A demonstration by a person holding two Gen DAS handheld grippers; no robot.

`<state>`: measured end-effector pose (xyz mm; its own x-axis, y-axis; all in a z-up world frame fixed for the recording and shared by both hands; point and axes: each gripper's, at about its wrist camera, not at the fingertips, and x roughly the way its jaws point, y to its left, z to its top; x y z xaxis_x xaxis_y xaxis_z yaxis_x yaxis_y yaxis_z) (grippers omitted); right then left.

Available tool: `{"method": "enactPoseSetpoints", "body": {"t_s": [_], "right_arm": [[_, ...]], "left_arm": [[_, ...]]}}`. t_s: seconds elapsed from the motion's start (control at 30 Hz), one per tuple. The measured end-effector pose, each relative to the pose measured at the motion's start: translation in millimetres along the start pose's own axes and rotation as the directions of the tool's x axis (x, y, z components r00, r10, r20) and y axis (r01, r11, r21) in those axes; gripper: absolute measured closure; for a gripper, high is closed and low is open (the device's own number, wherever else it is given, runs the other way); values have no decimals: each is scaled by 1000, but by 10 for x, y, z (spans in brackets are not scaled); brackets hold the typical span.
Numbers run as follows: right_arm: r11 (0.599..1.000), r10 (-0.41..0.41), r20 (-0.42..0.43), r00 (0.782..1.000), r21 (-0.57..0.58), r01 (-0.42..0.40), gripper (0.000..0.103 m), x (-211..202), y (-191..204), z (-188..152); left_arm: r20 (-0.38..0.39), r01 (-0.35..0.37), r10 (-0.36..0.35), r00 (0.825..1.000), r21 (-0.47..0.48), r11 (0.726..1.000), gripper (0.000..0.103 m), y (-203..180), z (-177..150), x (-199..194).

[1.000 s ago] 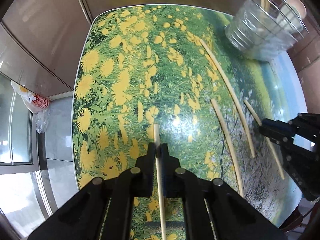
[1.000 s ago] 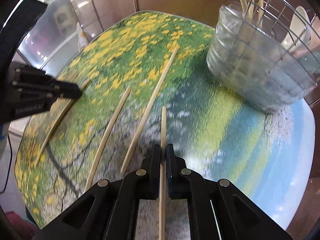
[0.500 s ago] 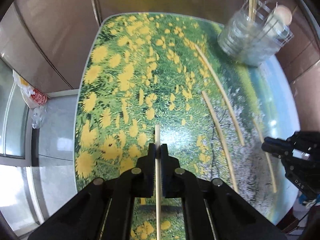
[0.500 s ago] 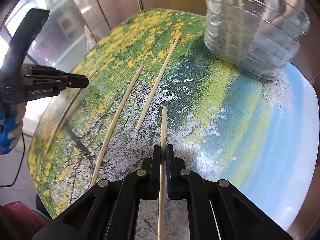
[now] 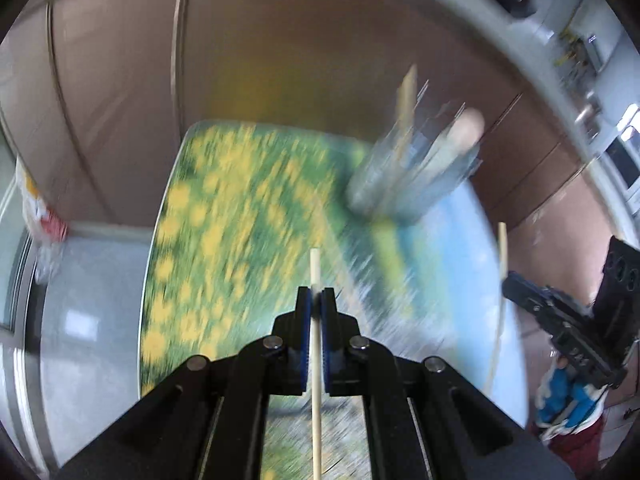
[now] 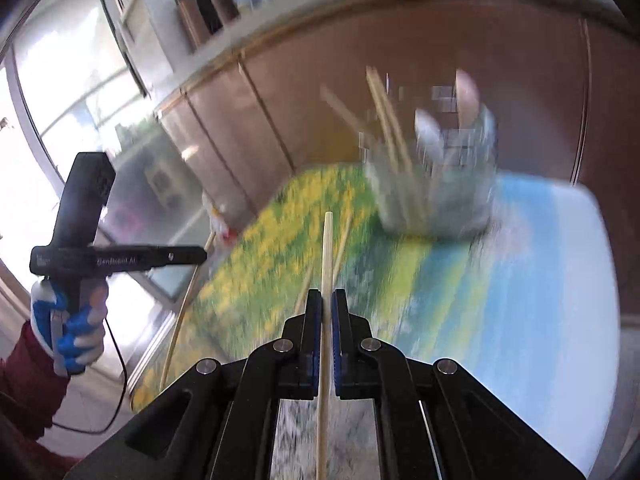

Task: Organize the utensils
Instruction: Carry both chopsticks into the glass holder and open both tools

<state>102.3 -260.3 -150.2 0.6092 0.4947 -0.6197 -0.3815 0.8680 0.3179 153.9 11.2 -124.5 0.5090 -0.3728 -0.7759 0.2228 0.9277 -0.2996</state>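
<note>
Left tool (image 5: 315,300) clamped on a pale wooden chopstick (image 5: 315,272), stick running straight through the blue pads, tip poking out toward 12 o'clock, tail trailing off toward 6 o'clock

Right tool (image 6: 327,302) likewise closed on a second chopstick (image 6: 327,248), tip toward 12 o'clock, held above the table (image 6: 540,280)

Beyond both tools, flower-print table (image 5: 240,240) badly blurred

Wire utensil holder (image 5: 412,176) at about 1 o'clock from the left tool, near the far edge of the table, upright chopsticks and a pale rounded handle sticking out of its top; same holder (image 6: 436,184) at 1 o'clock in the right view

Loose chopsticks (image 6: 342,240) lying on the table just past the right tool's tip, count unclear in the blur

Right tool visible at 3 o'clock in the left view (image 5: 516,284), stick rising from it; left tool at 9 o'clock in the right view (image 6: 196,256), gripped by a blue-and-white gloved hand (image 6: 76,320)
</note>
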Motion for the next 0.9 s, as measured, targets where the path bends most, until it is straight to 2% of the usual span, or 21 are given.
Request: {"method": "enactPoseSetpoints", "body": {"t_s": [0.1,0.23,0.27,0.3,0.33,0.43,0.47,0.53,0.57,0.73,0.87,0.9], "right_arm": [[1000,-20,168,986,-11,22,98,-218,24,371],[999,-37,344,938,-14,45,98,-329,28,788],[998,-43,404,914,-19,55,98,-344,33,922],[998,-45,435,899,-20,60,98,-363,31,991],[998,-48,469,882,-19,64,98,-365,31,1074],[997,-57,557,829,-11,76,98,-255,-33,1337],[997,-64,576,815,-6,82,98,-224,-57,1409],[996,-70,596,800,-6,92,98,-98,-93,1527],[995,-73,601,796,-9,98,98,-13,-120,1567],[992,-96,598,796,-7,125,98,310,-332,1610],[991,-109,589,801,1,134,98,482,-489,1513],[991,-109,583,805,2,133,97,511,-520,1472]], "left_arm": [[141,40,-44,989,26,999,99,-276,333,-252],[313,76,-86,946,46,996,99,-592,782,-451],[354,89,-98,930,41,995,99,-663,917,-474],[395,90,-98,913,39,995,99,-722,1009,-500],[457,82,-93,885,42,996,99,-805,1114,-516],[562,94,-94,822,28,995,99,-947,1326,-469],[587,83,-79,806,20,996,99,-982,1374,-433],[640,27,-19,768,-4,1000,99,-1033,1469,-314],[656,7,5,755,-15,1000,99,-1049,1513,-228],[683,-44,66,727,-49,998,99,-1047,1622,284],[665,-46,58,744,-36,998,99,-996,1552,533],[666,-47,57,744,-33,998,97,-990,1528,569]]}}
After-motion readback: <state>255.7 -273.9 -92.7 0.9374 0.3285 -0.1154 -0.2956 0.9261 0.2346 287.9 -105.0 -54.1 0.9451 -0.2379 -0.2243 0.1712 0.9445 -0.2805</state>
